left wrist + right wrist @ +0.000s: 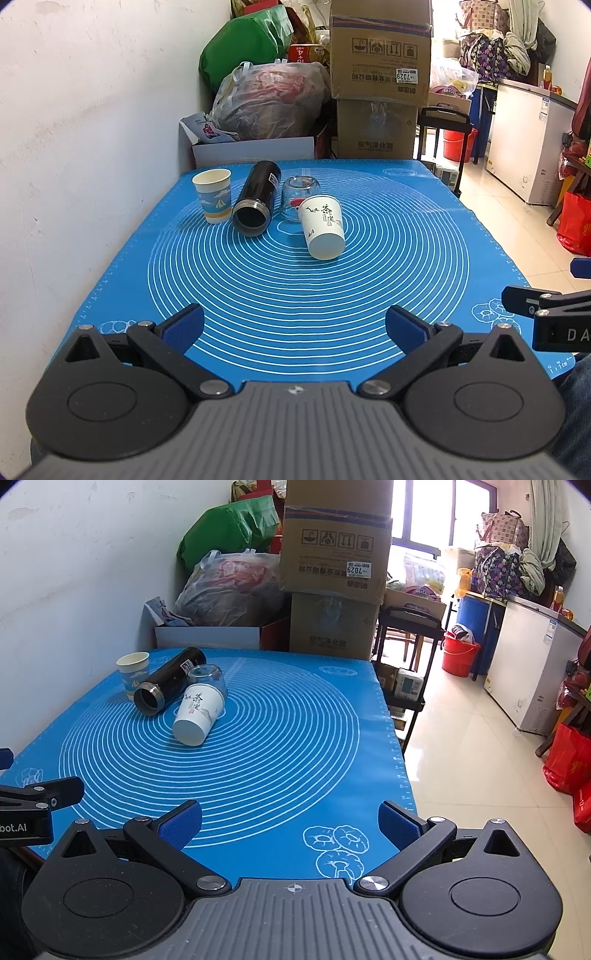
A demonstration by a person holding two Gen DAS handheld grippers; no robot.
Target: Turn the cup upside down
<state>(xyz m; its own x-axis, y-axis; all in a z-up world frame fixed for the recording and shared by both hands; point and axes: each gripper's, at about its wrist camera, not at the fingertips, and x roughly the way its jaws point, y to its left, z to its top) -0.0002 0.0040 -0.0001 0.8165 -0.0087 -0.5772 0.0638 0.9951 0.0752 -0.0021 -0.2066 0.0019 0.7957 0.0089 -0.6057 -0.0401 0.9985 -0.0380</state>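
A white paper cup with black writing (pixel 322 227) (pixel 198 714) lies on its side on the blue mat (pixel 295 295), base toward me. An upright paper cup with a blue sailboat print (pixel 213 195) (pixel 133 674) stands at the far left. A black flask (pixel 256 197) (pixel 166 685) lies on its side, mouth toward me. A clear glass (pixel 298 197) (pixel 207 675) stands upside down behind the white cup. My left gripper (pixel 294 328) and right gripper (pixel 290 823) are open, empty, near the mat's front edge.
A white wall runs along the left. Cardboard boxes (pixel 380 74), plastic bags (pixel 269 99) and a white box (pixel 255 149) stand behind the table. A black cart (pixel 410 657), red bucket (pixel 460 653) and white freezer (pixel 532 672) stand on the tiled floor at right.
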